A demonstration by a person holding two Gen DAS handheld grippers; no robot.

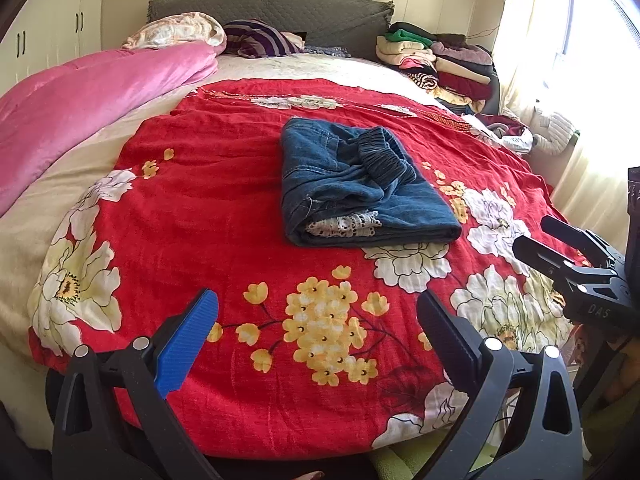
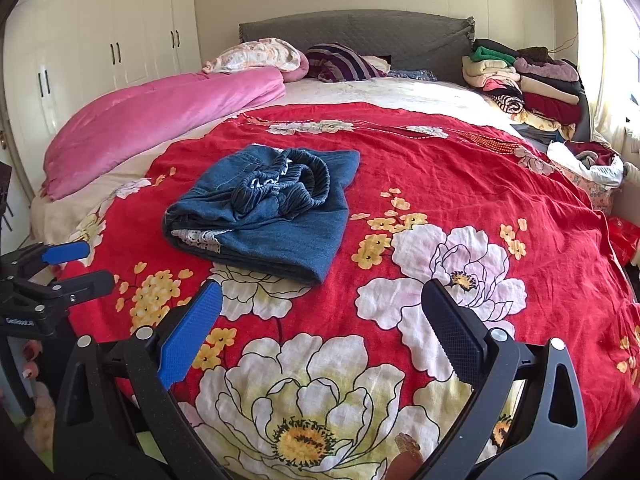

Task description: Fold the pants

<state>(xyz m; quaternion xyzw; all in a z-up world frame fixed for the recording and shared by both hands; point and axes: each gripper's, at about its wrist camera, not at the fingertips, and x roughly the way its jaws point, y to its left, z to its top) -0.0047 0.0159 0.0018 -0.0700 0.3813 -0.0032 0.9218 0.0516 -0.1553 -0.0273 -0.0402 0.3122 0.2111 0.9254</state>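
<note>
The blue denim pants point(image 1: 362, 186) lie folded into a compact bundle, elastic waistband on top, on the red floral blanket point(image 1: 224, 200) covering the bed, while the left tongs point(image 1: 318, 330) and right tongs point(image 2: 322, 326) hover near the blanket's front edge, both spread wide and holding nothing

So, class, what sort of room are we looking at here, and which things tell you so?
Most likely a bedroom: a wide bed with a grey padded headboard, a rolled pink quilt, and tall cream wardrobe doors.
</note>
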